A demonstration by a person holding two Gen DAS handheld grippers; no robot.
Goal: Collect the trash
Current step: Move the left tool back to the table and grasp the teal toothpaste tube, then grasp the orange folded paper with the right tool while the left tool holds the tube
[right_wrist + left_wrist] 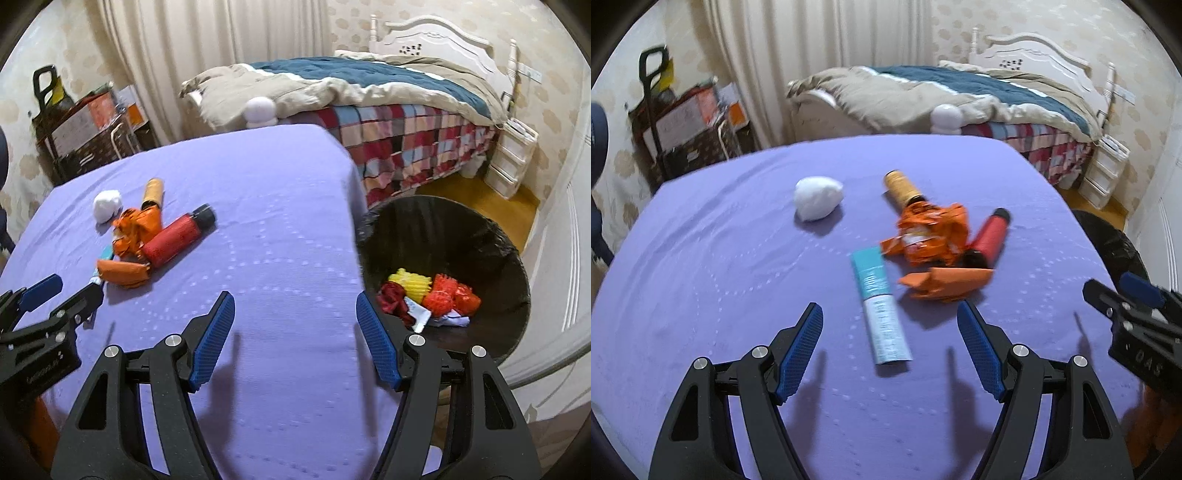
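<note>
Nearest, the left gripper hung wide open and empty over the teal tube; closing squarely across its middle looked best. The right gripper gaped empty. Farther right stood the bin.

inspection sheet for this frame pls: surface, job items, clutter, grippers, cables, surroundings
Surface: table under a purple cloth, wrinkled, no spills seen.
Job's things: white paper wad, teal tube, crumpled orange wrapper, flat orange piece, red cylinder with black cap, tan cylinder; the orange and red items touch in one pile. Black-lined bin beside the table's right edge, already holding red, yellow and orange scraps.
Clutter: nothing seen beyond the trash.
Grippers: left hand-held gripper open, over the teal tube; right hand-held gripper open, empty, near the table edge by the bin.
Cables: nothing seen.
Surroundings: bed, curtain, white drawers, stacked boxes.
</note>
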